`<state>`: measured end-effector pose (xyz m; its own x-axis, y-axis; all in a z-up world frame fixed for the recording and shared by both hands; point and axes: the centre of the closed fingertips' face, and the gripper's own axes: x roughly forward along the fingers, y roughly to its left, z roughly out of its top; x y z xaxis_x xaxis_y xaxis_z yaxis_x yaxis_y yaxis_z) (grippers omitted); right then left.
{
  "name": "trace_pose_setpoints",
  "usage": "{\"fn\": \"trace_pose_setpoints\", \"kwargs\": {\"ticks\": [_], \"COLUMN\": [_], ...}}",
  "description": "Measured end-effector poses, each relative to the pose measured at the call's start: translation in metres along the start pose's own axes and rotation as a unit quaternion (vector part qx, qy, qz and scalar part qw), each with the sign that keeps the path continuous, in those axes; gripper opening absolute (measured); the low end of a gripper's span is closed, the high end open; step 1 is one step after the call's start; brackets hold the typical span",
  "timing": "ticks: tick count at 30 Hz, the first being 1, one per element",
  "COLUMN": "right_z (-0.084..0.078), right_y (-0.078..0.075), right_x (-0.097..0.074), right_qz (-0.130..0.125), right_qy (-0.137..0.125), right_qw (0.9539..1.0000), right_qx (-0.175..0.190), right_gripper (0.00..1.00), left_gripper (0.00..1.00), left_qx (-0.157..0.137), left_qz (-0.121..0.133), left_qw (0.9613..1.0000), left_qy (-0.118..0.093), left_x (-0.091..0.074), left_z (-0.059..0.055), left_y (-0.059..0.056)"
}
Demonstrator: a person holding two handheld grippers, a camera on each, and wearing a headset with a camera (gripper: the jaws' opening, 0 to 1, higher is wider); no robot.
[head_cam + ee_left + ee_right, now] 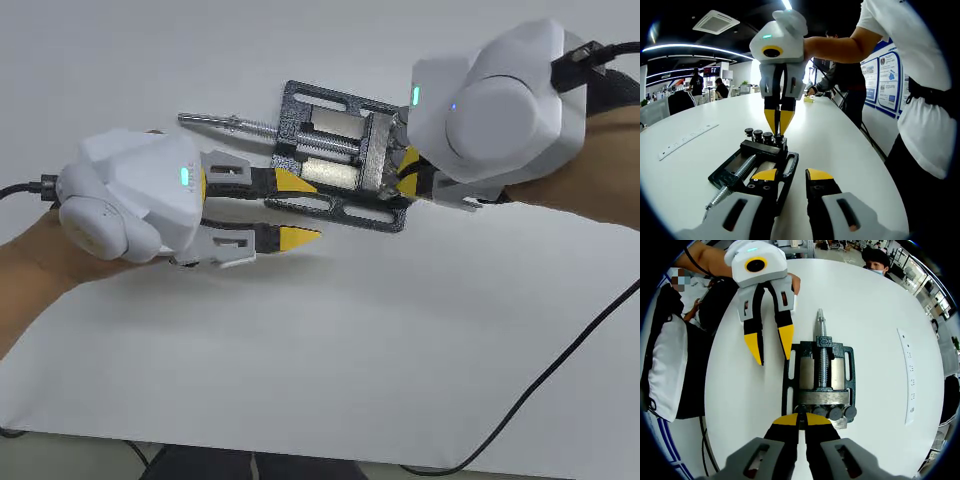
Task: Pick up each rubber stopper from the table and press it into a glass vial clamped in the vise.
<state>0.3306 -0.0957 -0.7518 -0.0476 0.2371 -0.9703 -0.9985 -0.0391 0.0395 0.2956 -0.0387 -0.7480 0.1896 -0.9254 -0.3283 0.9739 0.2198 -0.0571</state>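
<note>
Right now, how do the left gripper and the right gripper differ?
The left gripper has open jaws; the right gripper has them shut. The left gripper is alongside the vise; the right gripper's tips sit at the stoppers held in it. Both have yellow-tipped jaws.

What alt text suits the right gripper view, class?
The right tool, jaws closed, reaches a row of dark stoppers at the end of a vise on a white table; the left tool hangs open beside the vise.
</note>
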Motion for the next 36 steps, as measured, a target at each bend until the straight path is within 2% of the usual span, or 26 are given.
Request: {"fn": "trace_pose_setpoints", "kwargs": {"ticks": [9, 15, 20, 36], "right_z": [0.0002, 0.0001, 0.0017, 0.0010], "right_y": [0.0001, 0.0000, -0.0003, -0.0006], "right_x": [0.0010, 0.0011, 0.0016, 0.0035], "right_qz": [0.004, 0.008, 0.008, 0.007], "right_qy": [0.004, -0.005, 0.009, 0.011], "right_qw": [1.0000, 0.9999, 0.9999, 0.9998], "right_qx": [0.002, 0.007, 0.006, 0.015], "right_gripper": [0.04, 0.03, 0.03, 0.03], "left_gripper": [0.19, 0.19, 0.19, 0.18], "left_qx": [0.000, 0.000, 0.001, 0.001], "left_qz": [0.000, 0.001, 0.001, 0.000], "left_qw": [1.0000, 1.0000, 1.0000, 1.0000], "left_qy": [0.001, 0.001, 0.000, 0.000], "left_x": [0.0022, 0.0025, 0.0043, 0.0051], "left_z": [0.0004, 0.0011, 0.0027, 0.0020], "left_y": [0.0010, 0.0027, 0.0034, 0.0053]}}
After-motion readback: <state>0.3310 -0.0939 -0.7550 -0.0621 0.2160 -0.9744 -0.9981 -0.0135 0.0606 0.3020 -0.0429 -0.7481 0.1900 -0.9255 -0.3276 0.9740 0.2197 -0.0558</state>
